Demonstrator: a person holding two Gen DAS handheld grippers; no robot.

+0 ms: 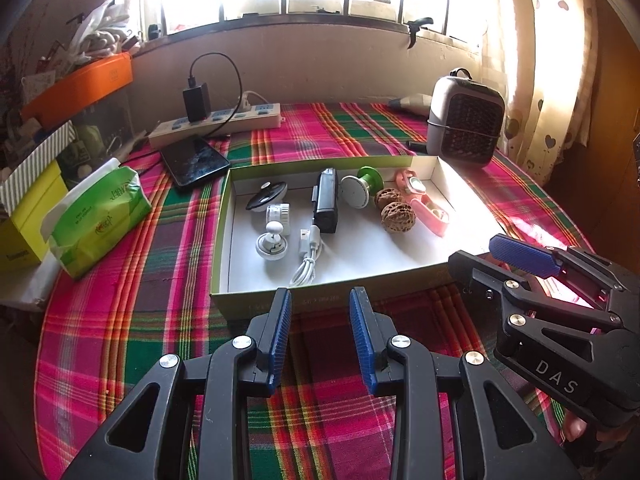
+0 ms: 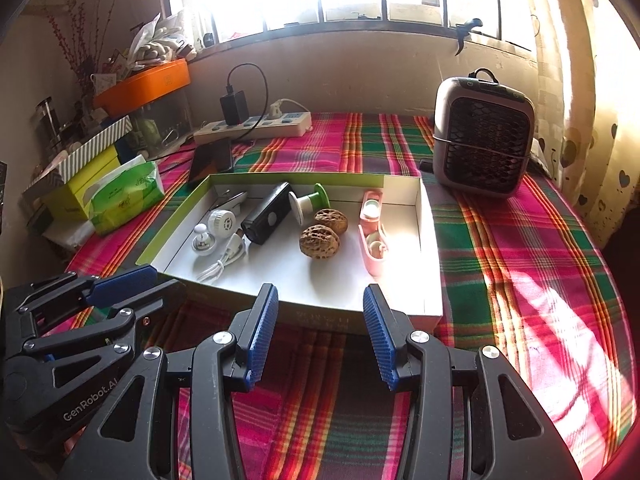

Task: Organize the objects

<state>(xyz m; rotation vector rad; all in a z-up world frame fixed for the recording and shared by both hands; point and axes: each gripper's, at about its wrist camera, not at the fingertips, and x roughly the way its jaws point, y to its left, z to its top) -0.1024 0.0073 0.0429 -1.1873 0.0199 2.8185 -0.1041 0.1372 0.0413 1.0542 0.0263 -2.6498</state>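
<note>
A shallow green-edged box (image 1: 320,300) (image 2: 360,314) sits on the plaid tablecloth. Inside lie two walnuts (image 1: 394,210) (image 2: 320,240), a black device (image 1: 325,202) (image 2: 268,214), a green-and-white spool (image 1: 360,190) (image 2: 308,200), a pink case (image 1: 424,202) (image 2: 372,236), a white cable (image 1: 306,256) (image 2: 224,260) and small white round parts (image 1: 272,236) (image 2: 218,226). My left gripper (image 1: 320,300) (image 2: 132,280) is open and empty just before the box's near wall. My right gripper (image 2: 320,296) (image 1: 492,256) is open and empty at the near right.
A grey fan heater (image 1: 464,120) (image 2: 482,136) stands back right. A power strip with charger (image 1: 216,120) (image 2: 256,122) and a phone (image 1: 194,160) (image 2: 212,160) lie behind the box. A green tissue pack (image 1: 96,220) (image 2: 126,196) and stacked boxes are at left.
</note>
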